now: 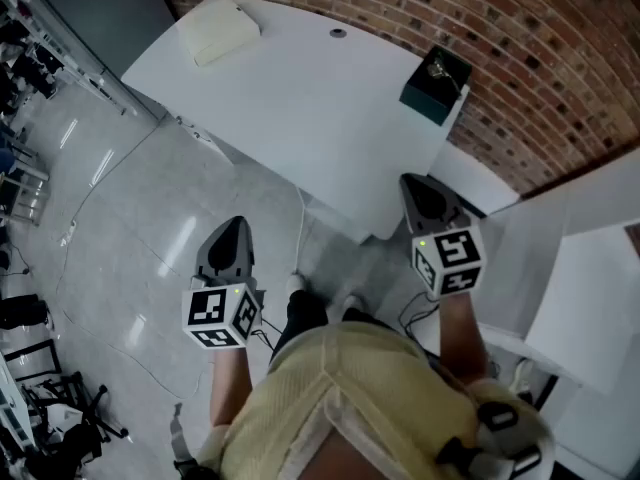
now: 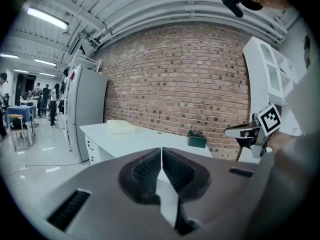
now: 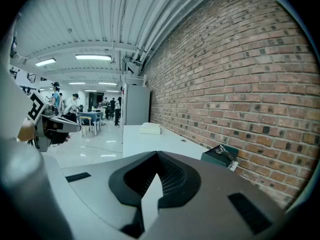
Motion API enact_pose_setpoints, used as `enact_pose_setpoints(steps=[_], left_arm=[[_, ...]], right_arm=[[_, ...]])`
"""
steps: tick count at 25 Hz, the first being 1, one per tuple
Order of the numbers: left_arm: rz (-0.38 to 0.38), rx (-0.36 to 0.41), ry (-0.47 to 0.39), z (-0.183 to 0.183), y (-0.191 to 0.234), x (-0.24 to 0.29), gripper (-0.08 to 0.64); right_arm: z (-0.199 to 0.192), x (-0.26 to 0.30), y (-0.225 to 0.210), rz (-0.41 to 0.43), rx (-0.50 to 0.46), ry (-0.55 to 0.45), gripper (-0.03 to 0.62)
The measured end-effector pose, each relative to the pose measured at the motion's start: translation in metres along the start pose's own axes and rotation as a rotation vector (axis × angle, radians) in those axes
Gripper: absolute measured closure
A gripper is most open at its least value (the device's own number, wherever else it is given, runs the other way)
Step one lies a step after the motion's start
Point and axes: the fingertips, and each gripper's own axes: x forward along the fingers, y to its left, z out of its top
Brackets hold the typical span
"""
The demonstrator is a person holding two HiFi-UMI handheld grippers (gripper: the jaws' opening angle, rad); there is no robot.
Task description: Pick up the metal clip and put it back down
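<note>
**A:** Has anything been done yet?

**B:** No. The metal clip [image 1: 438, 68] lies on a green box [image 1: 428, 98] at the tabletop's [image 1: 300, 98] far corner.

**A:** And the tongs?

**B:** The left tongs [image 1: 231, 226] and right tongs [image 1: 421, 184] are pressed together, empty and well short of it. Lifting and setting down both remain.

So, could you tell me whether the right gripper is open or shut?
Shut: the right gripper shows its jaws meeting at the tips, nothing between them.
</note>
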Motion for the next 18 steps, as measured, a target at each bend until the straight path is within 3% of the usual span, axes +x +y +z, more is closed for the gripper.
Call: enact_pose_setpoints(steps=[8,18], left_arm=[[-0.04,0.042,0.011,0.006,0.027,0.011,0.551],[-0.15,0.091,0.035,0.016,0.063,0.037,0.551]], right_arm=[[0.005,0.022,0.028,0.017,0.036,-0.008,0.588],[0.02,0.057,0.04,-0.074,0.034,0.002,0.586]])
